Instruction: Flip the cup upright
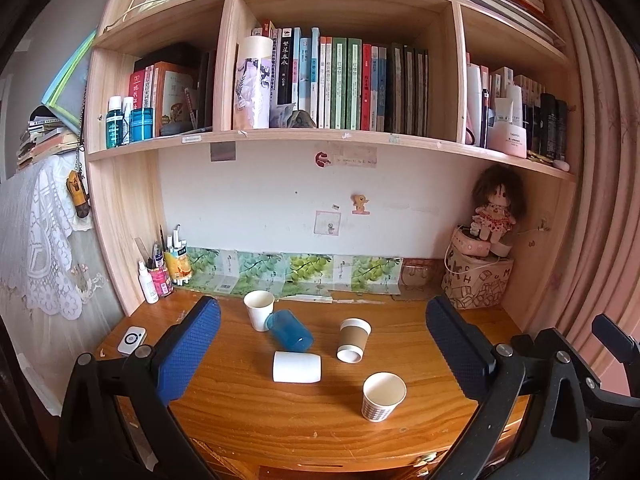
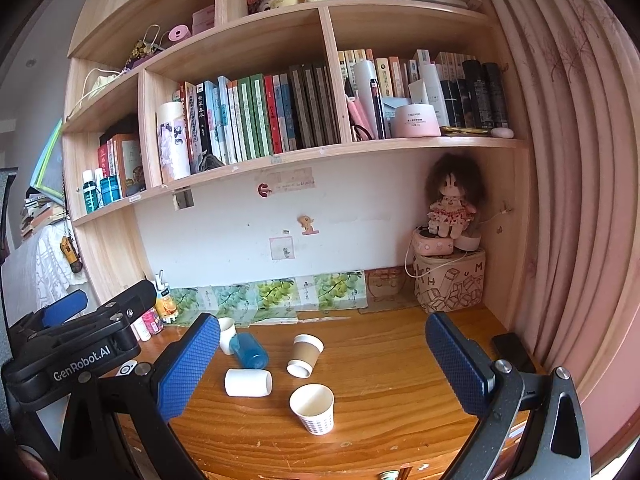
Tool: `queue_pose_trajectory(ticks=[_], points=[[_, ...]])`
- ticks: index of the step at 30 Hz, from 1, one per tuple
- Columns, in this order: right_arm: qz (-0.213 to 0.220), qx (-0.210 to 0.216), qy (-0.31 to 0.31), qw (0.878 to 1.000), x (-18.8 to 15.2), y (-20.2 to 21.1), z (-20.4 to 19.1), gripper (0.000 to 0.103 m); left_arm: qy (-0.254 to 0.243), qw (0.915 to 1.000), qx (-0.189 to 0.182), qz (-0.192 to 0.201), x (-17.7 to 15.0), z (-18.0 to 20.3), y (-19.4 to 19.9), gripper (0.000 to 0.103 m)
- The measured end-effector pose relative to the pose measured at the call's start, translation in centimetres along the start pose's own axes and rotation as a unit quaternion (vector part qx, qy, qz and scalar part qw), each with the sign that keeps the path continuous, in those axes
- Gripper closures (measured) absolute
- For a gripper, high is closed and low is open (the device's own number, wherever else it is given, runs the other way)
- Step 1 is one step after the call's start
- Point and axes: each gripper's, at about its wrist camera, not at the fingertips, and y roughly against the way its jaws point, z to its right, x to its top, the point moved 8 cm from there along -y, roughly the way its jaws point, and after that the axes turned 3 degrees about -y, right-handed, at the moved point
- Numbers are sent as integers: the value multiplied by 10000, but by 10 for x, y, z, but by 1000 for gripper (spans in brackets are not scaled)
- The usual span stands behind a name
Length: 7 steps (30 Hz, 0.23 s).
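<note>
Pre-grasp: both tongs, left (image 1: 322,350) and right (image 2: 322,364), spread wide and empty above the desk (image 1: 420,432). White cup (image 1: 297,367) lies sideways mid-desk; blue cup (image 1: 290,330) probably tipped too. Next: descend, grip, rotate upright.

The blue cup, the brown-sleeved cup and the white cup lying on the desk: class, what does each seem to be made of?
Blue cup: looks like translucent plastic, glossy; light passes through its wall. Brown-sleeved cup: apparently paper, matte, with a cardboard-coloured band between white ends. White cup: smooth, opaque, matte; plastic or ceramic, the look leaves it open. All three lie tipped on the wooden desk.
</note>
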Motion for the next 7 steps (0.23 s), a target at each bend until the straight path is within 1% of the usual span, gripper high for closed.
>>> queue_pose_trajectory(ticks=[7], points=[[-66, 14, -50, 10000, -1, -5, 0, 0, -27, 10000, -49, -12, 0, 2, -5, 0]])
